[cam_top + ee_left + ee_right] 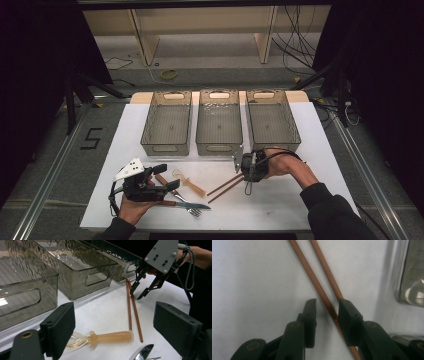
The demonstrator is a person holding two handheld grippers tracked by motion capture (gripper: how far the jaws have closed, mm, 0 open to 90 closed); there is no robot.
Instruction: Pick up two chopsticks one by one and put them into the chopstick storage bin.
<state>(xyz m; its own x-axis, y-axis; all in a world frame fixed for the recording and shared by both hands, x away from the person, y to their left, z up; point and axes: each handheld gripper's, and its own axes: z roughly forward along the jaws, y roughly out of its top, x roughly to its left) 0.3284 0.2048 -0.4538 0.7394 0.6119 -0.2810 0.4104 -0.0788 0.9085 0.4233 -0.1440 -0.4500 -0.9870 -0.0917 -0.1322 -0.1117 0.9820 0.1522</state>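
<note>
Lying side by side on the white table (300,200), the two brown chopsticks (226,186) run from near-left to far-right, just in front of the middle and right bins. At their far ends the right gripper (248,176) is set down over them with its jaws apart; in the right gripper view one chopstick (322,292) passes through the gap between the jaws while the other ends against the right-hand jaw, and neither is clamped.

Just left of the chopsticks lies an amber spoon (189,182) with a translucent bowl and a thick handle. Nearer still are a metal fork (190,208) and a knife (192,205), close to the left gripper (170,176), which hovers over the near-left of the table with its jaws wide apart and nothing between them.

Three smoky clear bins stand in a row at the far side: left bin (150,131), middle bin (219,145), right bin (292,131). The right bin's near corner sits close beside the right gripper.
</note>
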